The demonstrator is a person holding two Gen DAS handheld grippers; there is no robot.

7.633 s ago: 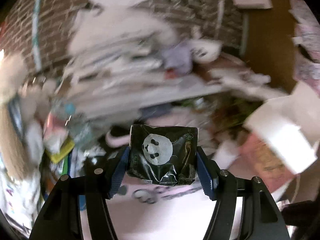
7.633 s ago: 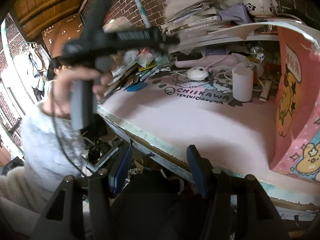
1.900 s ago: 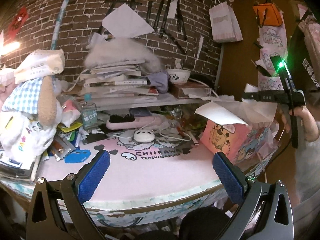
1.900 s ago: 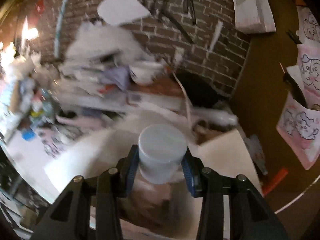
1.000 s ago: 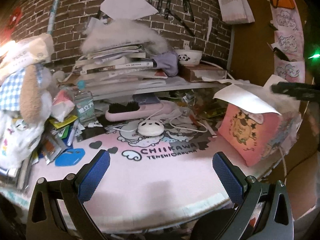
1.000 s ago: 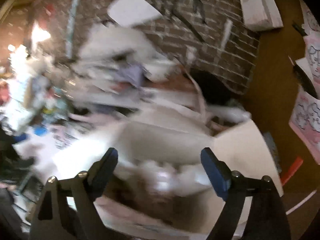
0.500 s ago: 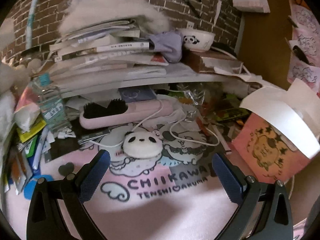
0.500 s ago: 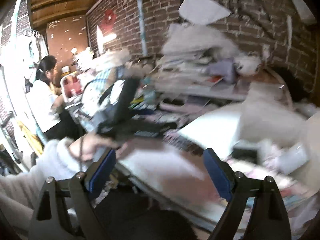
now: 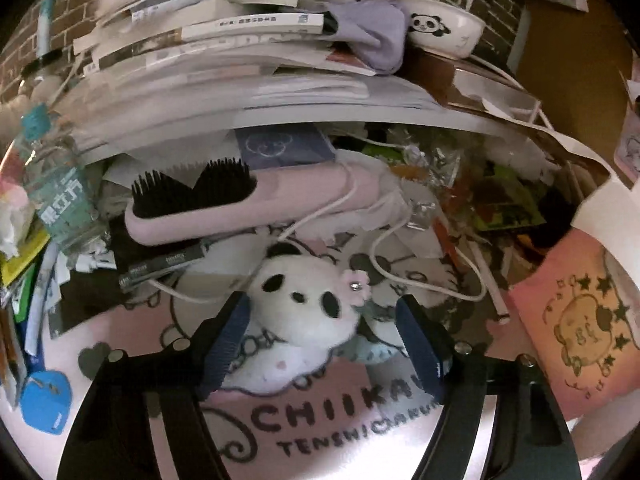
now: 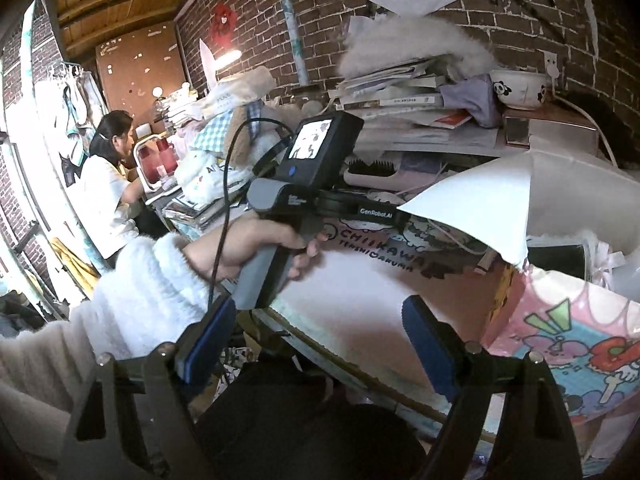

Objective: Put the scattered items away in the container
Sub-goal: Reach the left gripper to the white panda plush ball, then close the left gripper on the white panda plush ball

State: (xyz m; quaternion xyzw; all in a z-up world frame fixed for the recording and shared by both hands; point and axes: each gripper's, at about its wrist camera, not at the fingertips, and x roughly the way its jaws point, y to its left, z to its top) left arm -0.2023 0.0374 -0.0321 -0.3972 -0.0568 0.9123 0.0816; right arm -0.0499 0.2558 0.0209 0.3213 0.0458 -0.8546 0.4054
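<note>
A white panda-faced plush gadget (image 9: 306, 304) with a pink flower and a white cable lies on the pink printed desk mat (image 9: 340, 436). My left gripper (image 9: 322, 322) is open, its blue pads on either side of the panda, not touching it. The pink cartoon paper bag (image 9: 576, 328) stands at the right, its white flap raised. In the right wrist view my right gripper (image 10: 316, 338) is open and empty, off the desk's front edge beside the same bag (image 10: 568, 340). A hand (image 10: 244, 248) there holds the left gripper's handle over the mat.
A pink hairbrush (image 9: 224, 204), a water bottle (image 9: 60, 192), a blue tag (image 9: 44, 404) and pens crowd the back and left. Stacked books (image 9: 224, 40) and a panda bowl (image 9: 440, 28) sit on a shelf. A seated person (image 10: 108, 176) is far left.
My left gripper has moved down and forward until its pads flank the panda. My right gripper, which let go of the white jar over the bag, has swung back off the desk edge.
</note>
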